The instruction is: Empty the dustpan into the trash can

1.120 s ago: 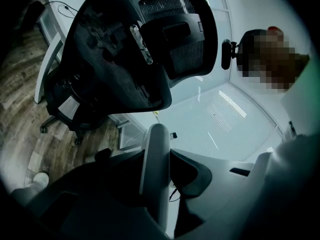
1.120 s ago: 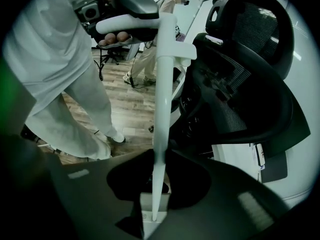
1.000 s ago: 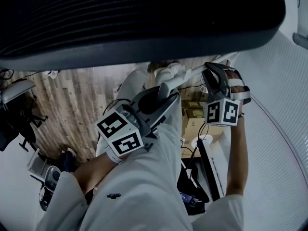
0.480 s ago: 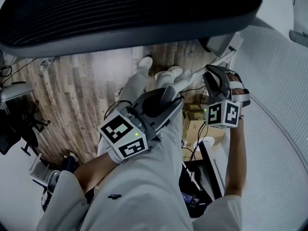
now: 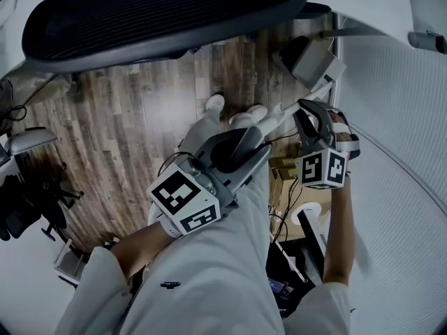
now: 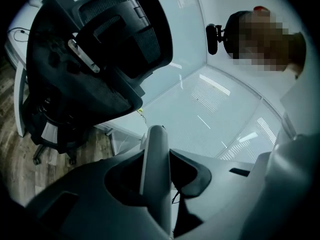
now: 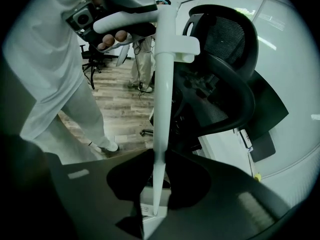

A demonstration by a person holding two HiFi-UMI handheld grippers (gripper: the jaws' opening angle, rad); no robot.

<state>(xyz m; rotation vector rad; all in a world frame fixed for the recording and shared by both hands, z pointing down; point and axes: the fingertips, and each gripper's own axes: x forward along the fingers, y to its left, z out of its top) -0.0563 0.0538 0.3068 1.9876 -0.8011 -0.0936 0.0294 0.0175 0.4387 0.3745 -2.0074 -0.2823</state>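
Black mesh office chair (image 5: 167,12) across the upper field, over a wood-plank floor (image 5: 126,117). Cardboard boxes (image 5: 283,169) and dark cables (image 5: 281,218) lie close to a ribbed, curved white wall (image 5: 405,131). A second dark chair (image 5: 21,201) stands at the left edge. Background: one standing person (image 7: 141,59).

The floor (image 5: 119,131) is wood-look plank, grainy and matt, streaked brown and grey. The office chair (image 5: 160,12) has black ribbed mesh over a smooth dark plastic rim. The long handle (image 7: 161,109) is smooth white plastic with a slight sheen. The left tongs (image 5: 241,149) and right tongs (image 5: 307,110) are matt grey plastic, their cubes faced in flat black-and-white print. The person's clothes (image 5: 209,278) are plain white cloth, softly creased. The boxes (image 5: 283,166) are dull brown cardboard, and the wall panel (image 5: 398,117) looks frosted and finely ribbed.
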